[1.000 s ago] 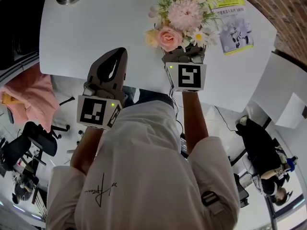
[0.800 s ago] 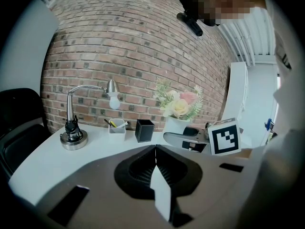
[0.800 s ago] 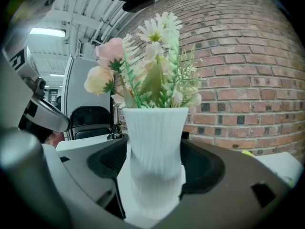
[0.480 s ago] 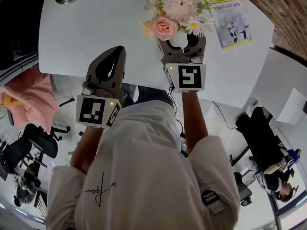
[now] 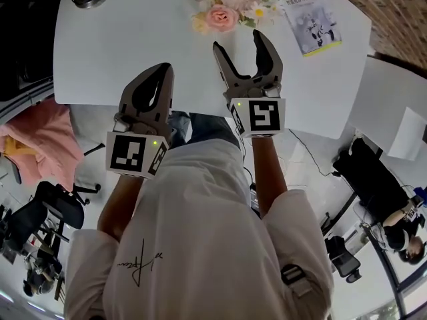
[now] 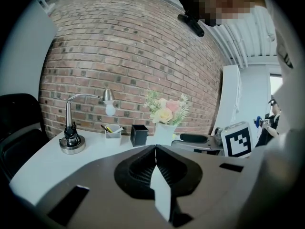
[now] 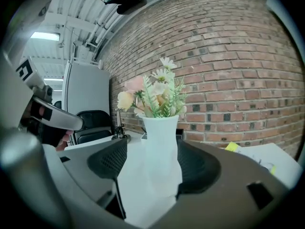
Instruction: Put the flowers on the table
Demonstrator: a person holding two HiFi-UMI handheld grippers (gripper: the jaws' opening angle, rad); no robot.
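Observation:
A bunch of pink, cream and white flowers stands in a white vase on the white table, near its far edge. My right gripper is open, with its tips a little short of the flowers and nothing between its jaws. In the right gripper view the vase stands upright just ahead, framed by the two dark pads. My left gripper is shut and empty, over the table's near edge to the left. From the left gripper view, the flowers show at mid-distance.
A yellow-edged booklet lies right of the flowers. A desk lamp, a pen cup and a black box stand along the brick-wall side. Office chairs and a pink cloth are below the table's left edge.
My right gripper has opened, let go of the vase and drawn back toward me. The flowers now stand alone on the table. The left gripper has stayed put.

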